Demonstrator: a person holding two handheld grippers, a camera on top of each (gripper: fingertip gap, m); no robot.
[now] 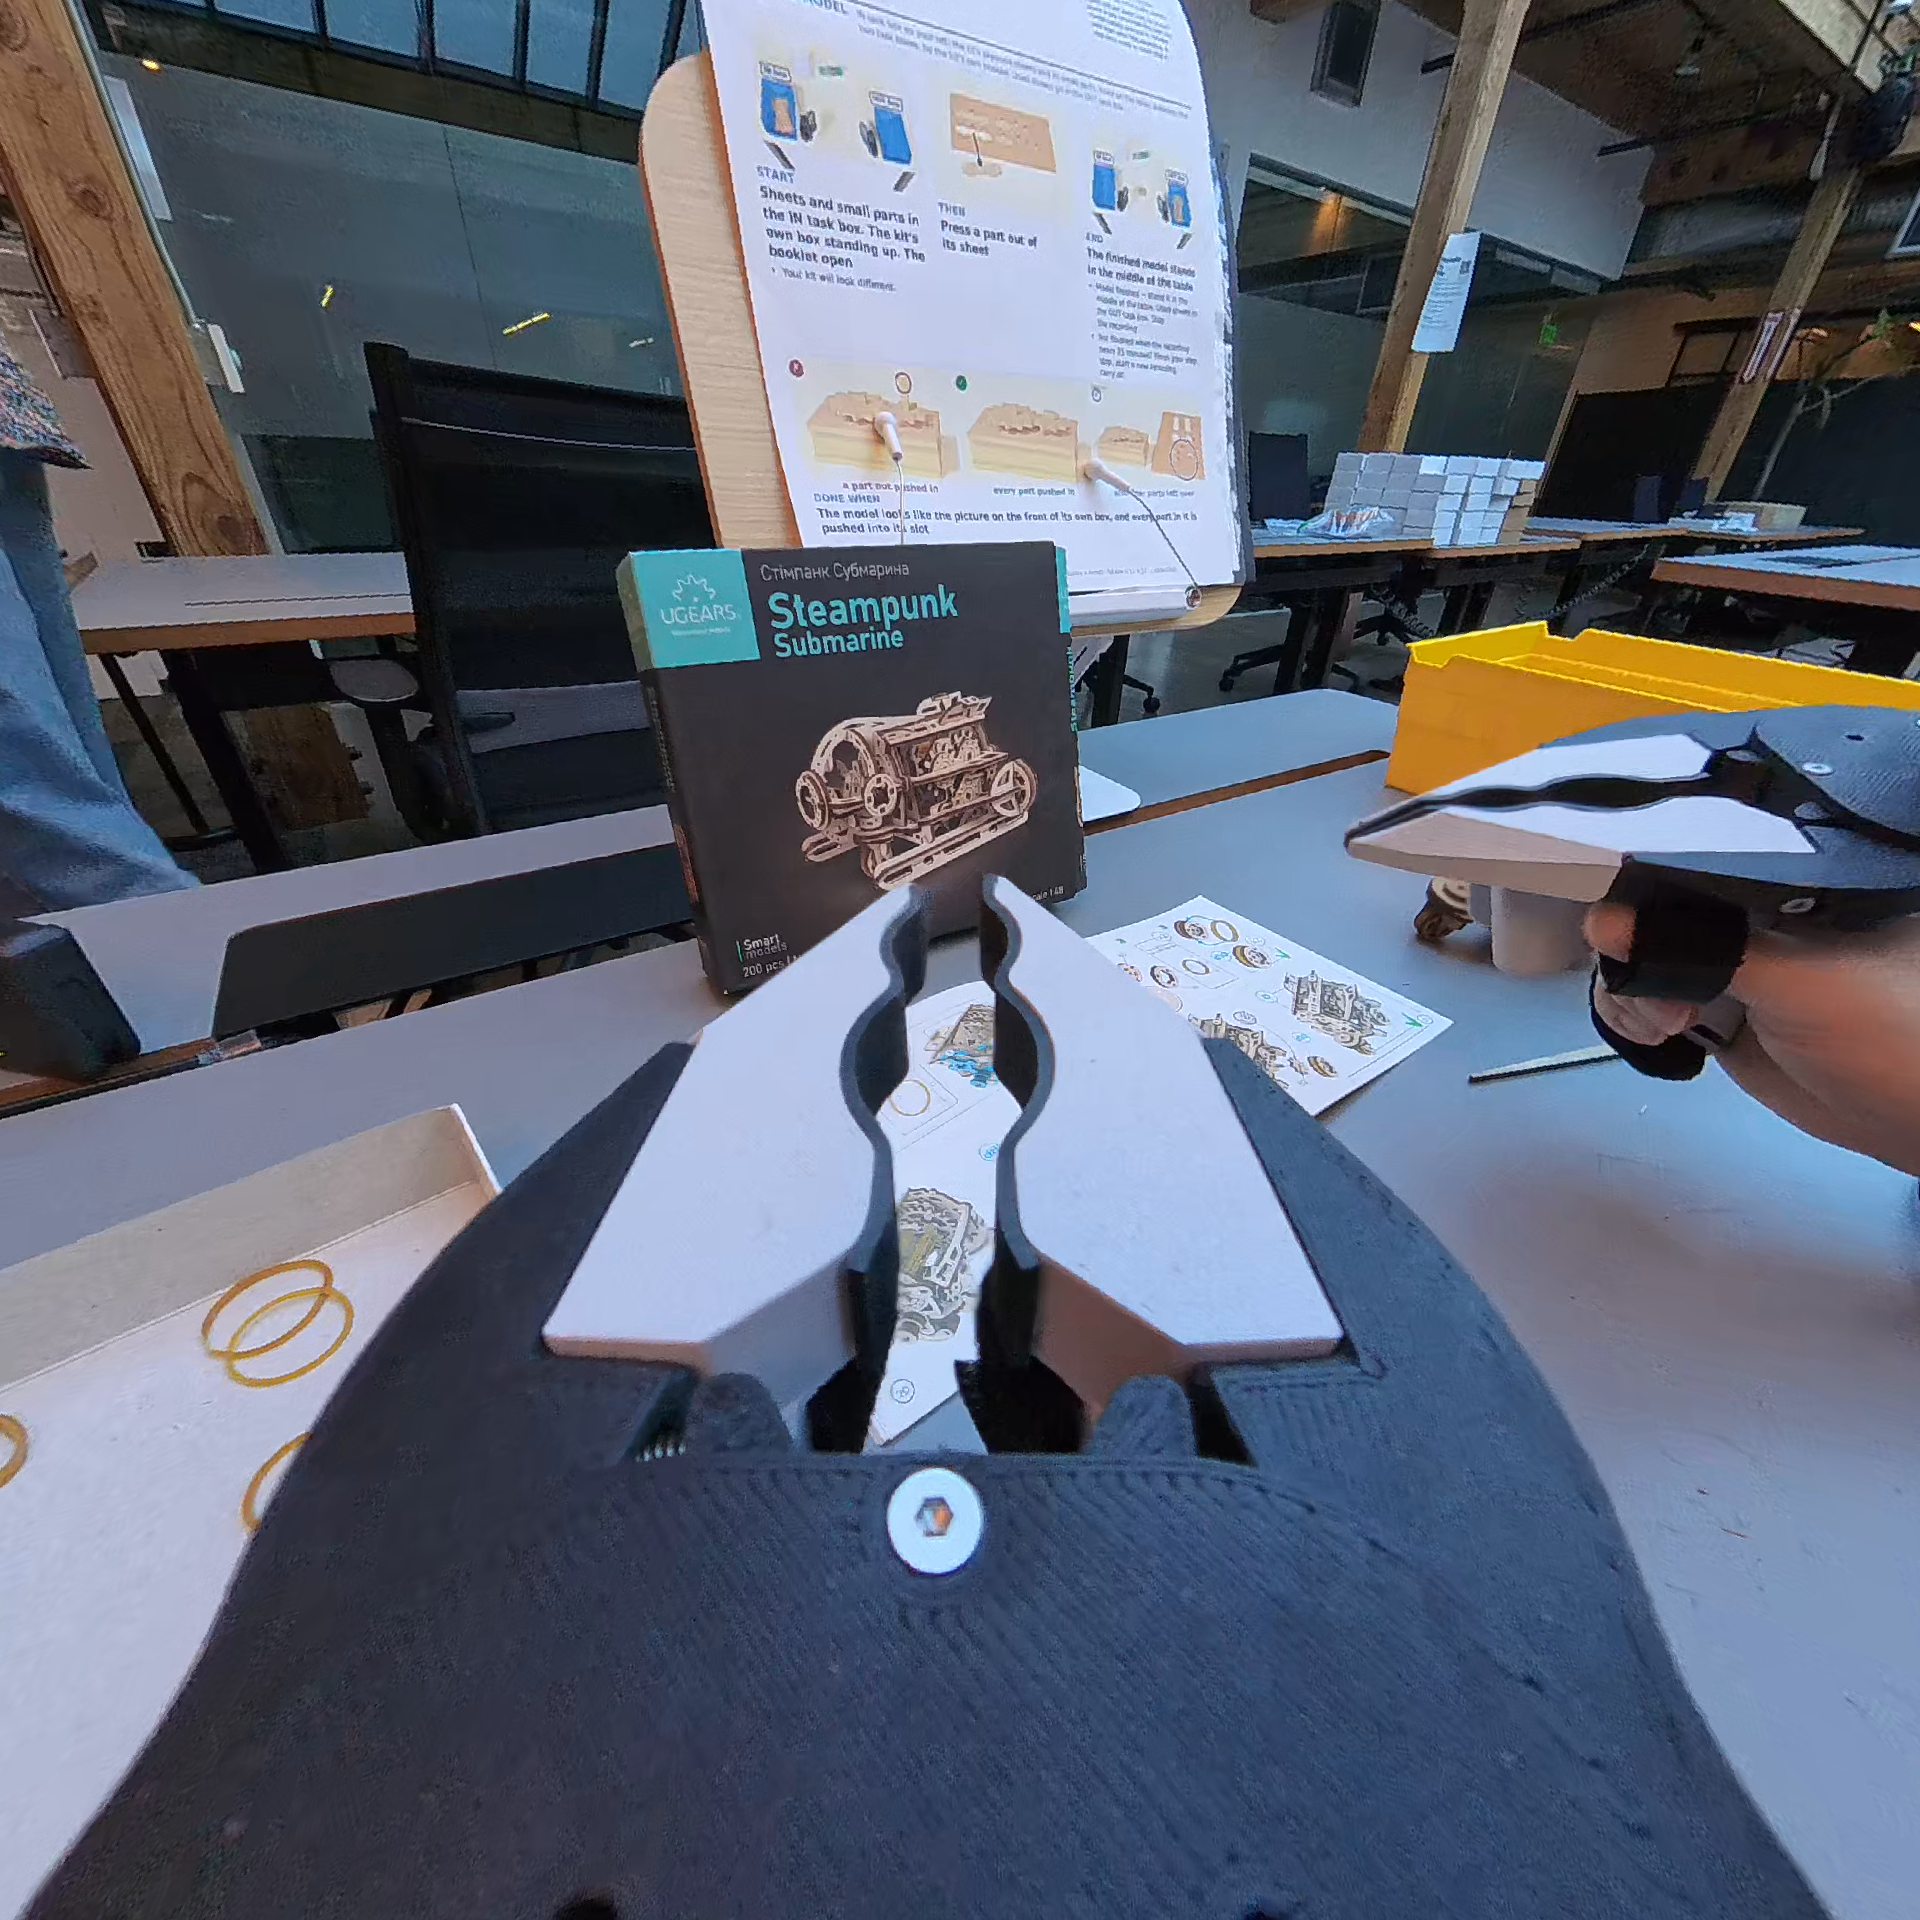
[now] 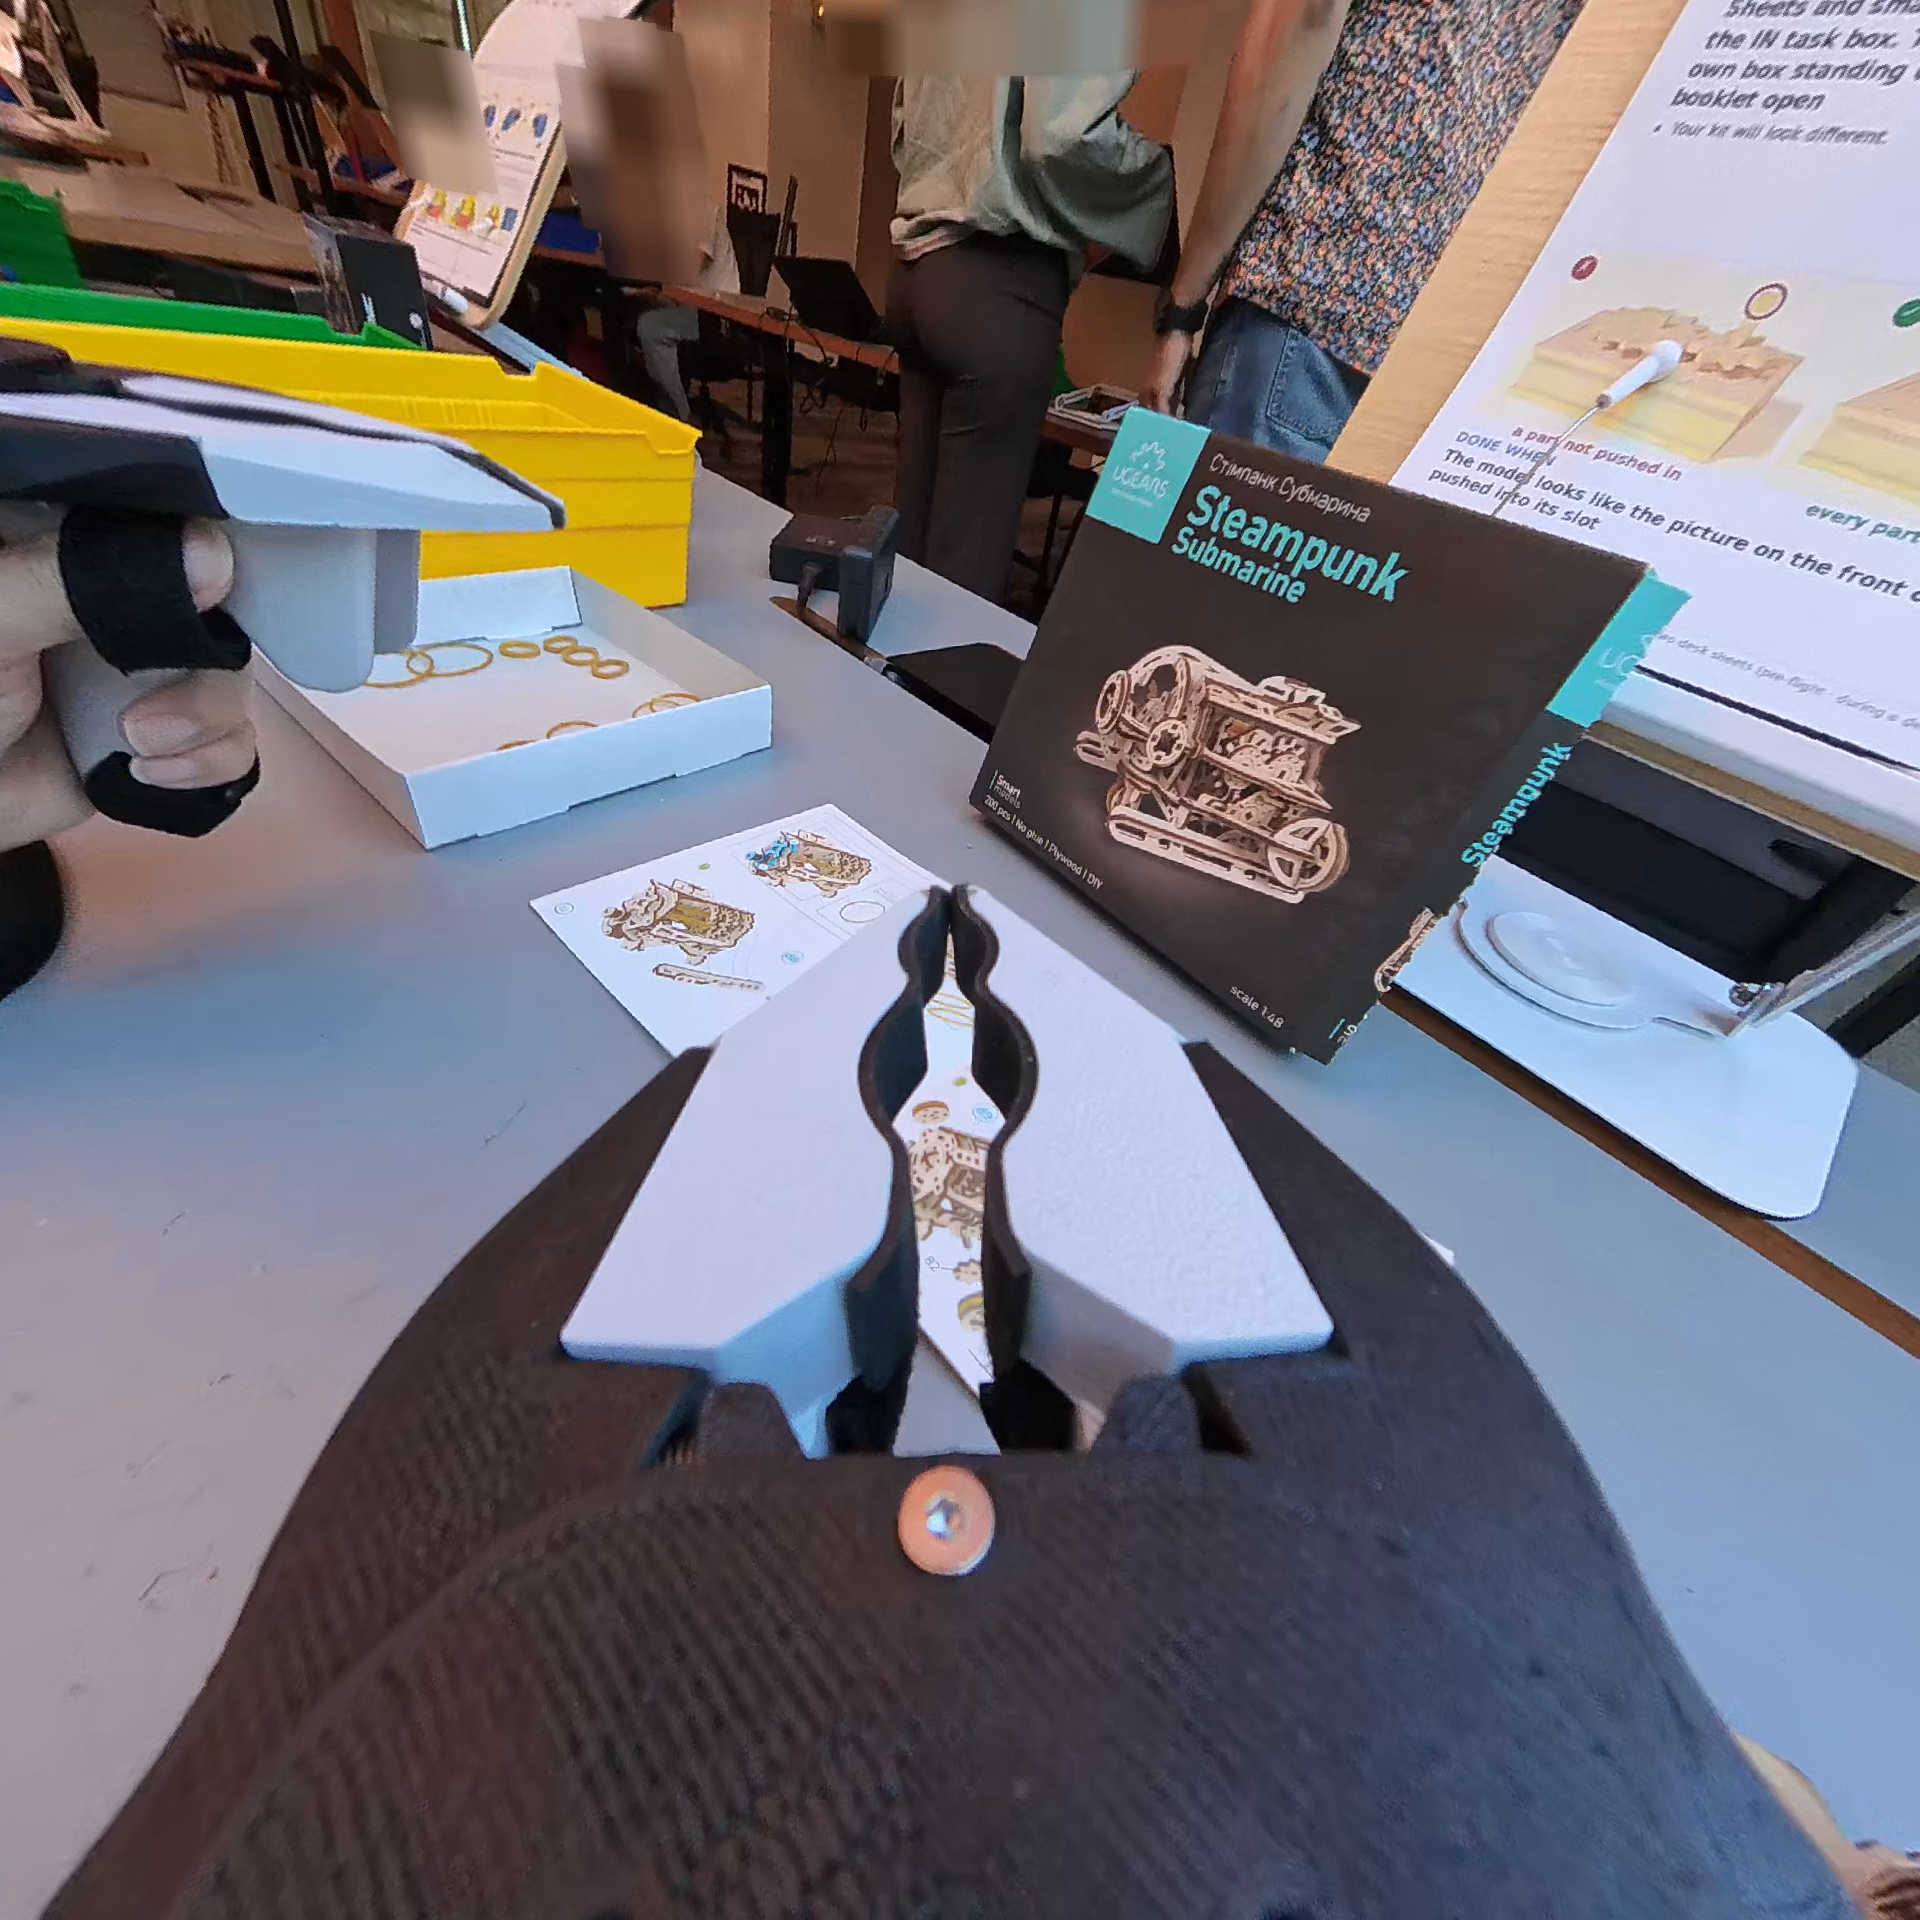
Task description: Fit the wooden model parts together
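My left gripper (image 1: 954, 896) hangs slightly parted, empty, above the instruction booklet (image 1: 1273, 997). My right gripper (image 2: 951, 902) is nearly closed, holding nothing, near the kit box (image 2: 1288, 748).

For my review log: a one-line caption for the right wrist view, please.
Empty right gripper hovers above the illustrated paper instruction sheet on the grey table, facing the upright dark cardboard kit box.

So the only wooden part (image 1: 1444, 912) I can actually spot from my left cam is a small pale plywood bit with a round, wheel-like shape. It sits on the grey table (image 1: 1558, 1299), off to the right and mostly hidden. My right cam shows a tan wooden sliver (image 2: 1405, 948) poking out behind the kit box (image 2: 1299, 727), at its lower right corner. Can't tell if it's the same piece.
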